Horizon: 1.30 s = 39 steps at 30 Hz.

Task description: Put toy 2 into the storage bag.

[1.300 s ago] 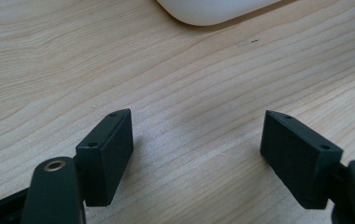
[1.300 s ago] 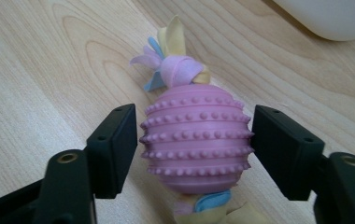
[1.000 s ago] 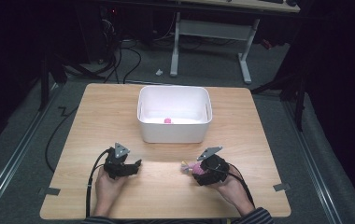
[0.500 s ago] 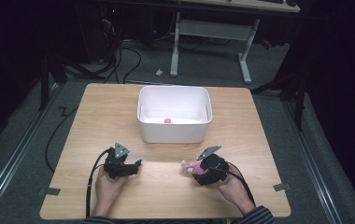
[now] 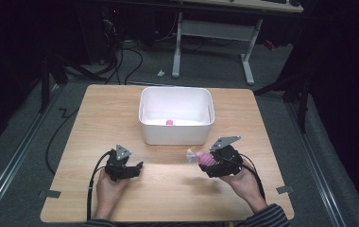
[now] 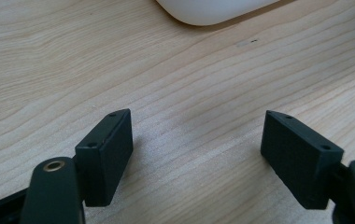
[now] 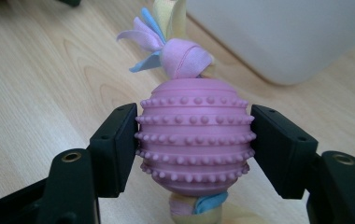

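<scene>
The right gripper is clenched on a pink studded ball. In the right gripper view its two black fingers press on the left and right sides of the ball, which has rows of small bumps around it. A strip of cloth goes through the ball: on the far end there is a pink knot with lilac, blue and pale yellow cloth tails, and on the near end a short piece of blue and yellow cloth comes out below the ball. The fingers have just been closing, with the ball between them. In the high view the ball is near the front right part of the wooden counter, just in front of the right front corner of the white bin.

The white bin stands in the middle of the counter, toward the back edge. Inside it, on the bottom near the front wall, lies a small pink object; what it is I cannot tell.

The left gripper is near the front left part of the counter, held by the person's left hand. Its fingers are released and stand wide apart above the bare wood, with nothing between them.
</scene>
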Each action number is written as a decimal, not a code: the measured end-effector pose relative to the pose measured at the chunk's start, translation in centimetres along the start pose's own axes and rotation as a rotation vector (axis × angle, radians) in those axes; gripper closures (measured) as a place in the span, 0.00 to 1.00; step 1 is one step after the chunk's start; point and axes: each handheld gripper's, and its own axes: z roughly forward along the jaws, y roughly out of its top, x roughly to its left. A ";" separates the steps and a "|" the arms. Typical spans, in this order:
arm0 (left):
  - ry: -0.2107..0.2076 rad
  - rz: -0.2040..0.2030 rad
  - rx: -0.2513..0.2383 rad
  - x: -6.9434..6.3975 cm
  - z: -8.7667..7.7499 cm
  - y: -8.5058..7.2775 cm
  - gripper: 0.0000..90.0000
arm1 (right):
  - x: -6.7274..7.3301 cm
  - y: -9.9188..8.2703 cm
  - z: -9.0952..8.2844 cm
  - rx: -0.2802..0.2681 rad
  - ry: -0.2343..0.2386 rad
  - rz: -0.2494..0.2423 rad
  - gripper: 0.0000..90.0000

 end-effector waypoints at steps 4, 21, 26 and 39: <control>0.000 0.000 0.000 0.0 0.0 0.0 0.28 | -0.6 0.6 -1.3 -0.030 0.003 0.009 0.39; 0.000 0.001 0.001 0.0 0.0 0.0 0.28 | -2.4 3.8 -6.1 -0.114 -0.058 -0.038 0.39; 0.000 0.001 0.001 0.0 0.0 0.0 0.28 | -2.7 4.9 -6.8 -0.123 -0.069 -0.055 0.39; 0.000 0.001 0.001 0.0 0.0 0.0 0.28 | -4.1 9.3 -7.7 -0.138 -0.100 -0.080 0.39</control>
